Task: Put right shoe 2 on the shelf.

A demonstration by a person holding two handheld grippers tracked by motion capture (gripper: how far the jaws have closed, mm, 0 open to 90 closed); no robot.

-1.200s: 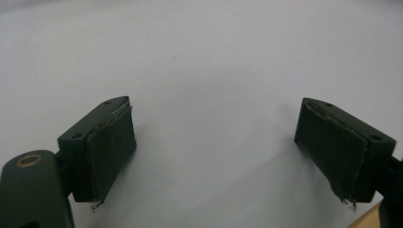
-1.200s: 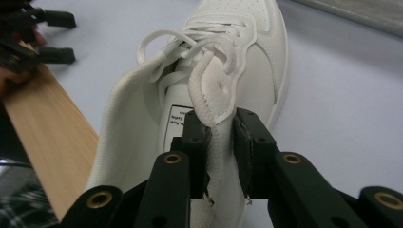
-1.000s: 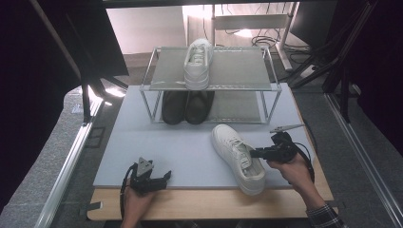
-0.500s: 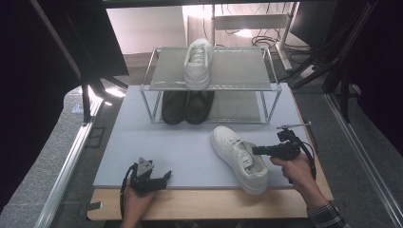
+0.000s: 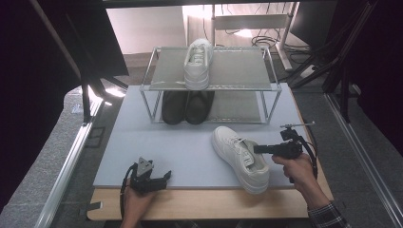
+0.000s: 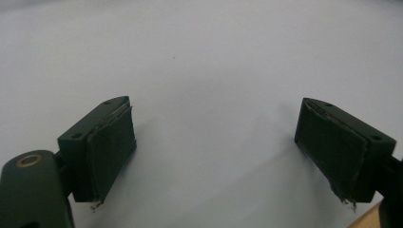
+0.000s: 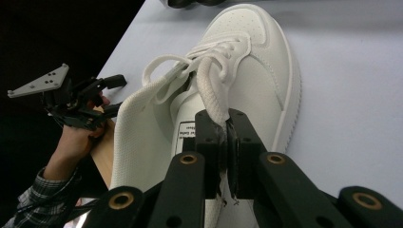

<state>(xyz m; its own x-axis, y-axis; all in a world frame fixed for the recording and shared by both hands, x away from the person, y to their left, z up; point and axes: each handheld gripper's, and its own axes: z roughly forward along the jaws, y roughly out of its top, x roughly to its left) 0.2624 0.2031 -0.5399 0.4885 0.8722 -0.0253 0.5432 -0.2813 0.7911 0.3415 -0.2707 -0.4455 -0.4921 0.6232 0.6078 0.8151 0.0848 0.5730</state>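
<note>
Near edge of the counter [image 5: 190, 209]: left hand-held gripper [image 5: 164, 177] low over the pale grey mat [image 5: 166, 142], held in the person's left hand [image 5: 138, 202]; in the left gripper view its jaws stand spread wide with nothing between them, only bare mat beneath. To the right, slightly farther in, the right hand-held gripper [image 5: 256, 149] is held in the person's right hand [image 5: 297, 168], a plaid sleeve [image 5: 328, 216] at the wrist. In the right gripper view the jaws are pressed together on the tongue of a white sneaker [image 7: 247, 76], pinching it just below the loose white laces [image 7: 204, 61]. The sneaker [image 5: 240, 152] lies on the mat at the right front, toe pointing away toward the rack, heel near the mat's front edge, sole down as far as can be told. Beyond it stands a two-level wire shoe rack [image 5: 271, 90]. On the lower level, a pair of black shoes [image 5: 187, 105] side by side, touching, toward the left half. On the top shelf, a second white sneaker [image 5: 198, 61], upright, roughly centred above the black pair. Behind the rack, cables and dark stands; detail there too dim to read.
</note>
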